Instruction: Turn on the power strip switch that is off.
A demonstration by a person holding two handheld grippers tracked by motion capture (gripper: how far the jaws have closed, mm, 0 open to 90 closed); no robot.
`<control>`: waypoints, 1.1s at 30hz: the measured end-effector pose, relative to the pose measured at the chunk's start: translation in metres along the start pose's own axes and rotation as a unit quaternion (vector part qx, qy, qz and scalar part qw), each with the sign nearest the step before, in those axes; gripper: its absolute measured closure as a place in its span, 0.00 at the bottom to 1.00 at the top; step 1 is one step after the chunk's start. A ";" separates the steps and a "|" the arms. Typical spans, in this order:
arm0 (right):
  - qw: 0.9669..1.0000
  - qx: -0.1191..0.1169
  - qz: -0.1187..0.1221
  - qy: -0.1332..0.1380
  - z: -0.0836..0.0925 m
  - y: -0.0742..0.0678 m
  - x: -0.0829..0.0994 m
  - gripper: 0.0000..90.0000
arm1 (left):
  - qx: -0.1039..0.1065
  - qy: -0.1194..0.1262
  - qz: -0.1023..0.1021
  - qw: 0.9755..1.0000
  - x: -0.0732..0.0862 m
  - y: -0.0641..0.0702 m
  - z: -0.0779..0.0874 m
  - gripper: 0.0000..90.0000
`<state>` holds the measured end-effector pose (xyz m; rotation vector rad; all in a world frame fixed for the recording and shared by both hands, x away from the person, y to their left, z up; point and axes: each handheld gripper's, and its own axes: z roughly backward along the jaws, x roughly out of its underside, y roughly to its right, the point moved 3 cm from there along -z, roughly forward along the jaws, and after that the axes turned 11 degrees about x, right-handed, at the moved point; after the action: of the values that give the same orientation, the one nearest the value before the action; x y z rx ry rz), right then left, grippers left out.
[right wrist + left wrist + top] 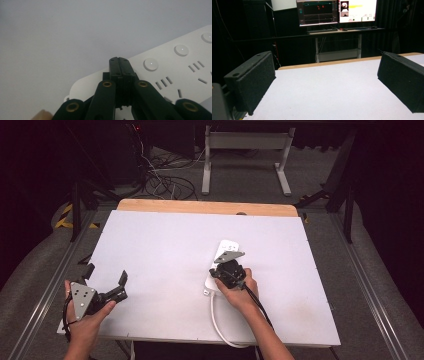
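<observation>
A white power strip (pixel 223 251) lies right of the middle of the white table (pixel 160 245), its long side running away from me. My right gripper (pixel 220 272) hovers over the strip's near end, held by a hand. In the right gripper view its jaws are shut tight, tip to tip (pixel 118 60), with nothing between them, just above the power strip (pixel 175 67) beside a row of round buttons (pixel 150 64). Whether the tips touch the strip is unclear. My left gripper (pixel 106 273) is at the front left corner, open, with bare table between its pads (pixel 252 80).
The strip's white cord (pixel 216 320) loops toward the front edge of the table. A wooden strip (pixel 205 206) borders the far edge. Beyond it stand a white desk frame (pixel 245 155), floor cables (pixel 165 180) and two lit monitors (pixel 337 11).
</observation>
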<state>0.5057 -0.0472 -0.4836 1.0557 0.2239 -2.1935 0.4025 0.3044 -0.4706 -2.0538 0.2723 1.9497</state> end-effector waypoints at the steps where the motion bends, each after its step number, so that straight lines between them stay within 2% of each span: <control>1: 1.000 0.001 0.001 0.000 0.000 0.000 0.000 1.00 | 0.000 0.000 0.001 1.000 0.000 0.000 0.000 0.02; 3: 1.000 -0.001 0.000 0.000 0.000 0.001 0.000 1.00 | 0.000 -0.001 -0.002 1.000 0.000 -0.001 0.000 0.02; 5: 1.000 0.006 0.014 0.001 0.000 -0.001 -0.001 1.00 | 0.000 -0.002 -0.002 1.000 0.000 -0.001 0.000 0.02; 9: 1.000 0.015 0.022 0.007 0.002 -0.001 -0.001 1.00 | 0.000 -0.002 -0.001 1.000 0.000 -0.001 -0.001 0.02; 16: 1.000 0.002 0.025 0.010 0.001 -0.006 -0.002 1.00 | 0.001 -0.001 0.000 1.000 0.000 0.000 -0.002 0.02; 20: 1.000 -0.002 0.014 0.019 0.003 -0.002 -0.002 1.00 | 0.002 -0.001 0.002 1.000 0.000 -0.001 -0.002 0.02; 26: 0.999 0.007 0.014 0.039 0.008 0.000 -0.004 1.00 | 0.003 -0.003 0.000 1.000 0.001 -0.001 -0.003 0.02; 28: 0.998 0.013 0.004 0.056 0.014 0.006 -0.004 1.00 | 0.004 -0.002 0.000 1.000 0.001 -0.001 -0.003 0.02; 29: 0.998 0.013 0.004 0.056 0.014 0.006 -0.004 1.00 | 0.004 -0.002 0.000 1.000 0.001 -0.001 -0.003 0.02; 30: 0.997 0.014 -0.002 0.073 0.019 0.010 -0.006 1.00 | 0.004 -0.002 0.001 1.000 0.001 -0.001 -0.003 0.02; 33: 0.996 0.018 -0.008 0.086 0.024 0.014 -0.007 1.00 | 0.003 -0.002 0.002 1.000 0.001 -0.001 -0.003 0.02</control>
<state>0.5024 -0.0647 -0.4608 1.2687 0.2720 -2.1294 0.4060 0.3042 -0.4713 -2.0466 0.2820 1.9527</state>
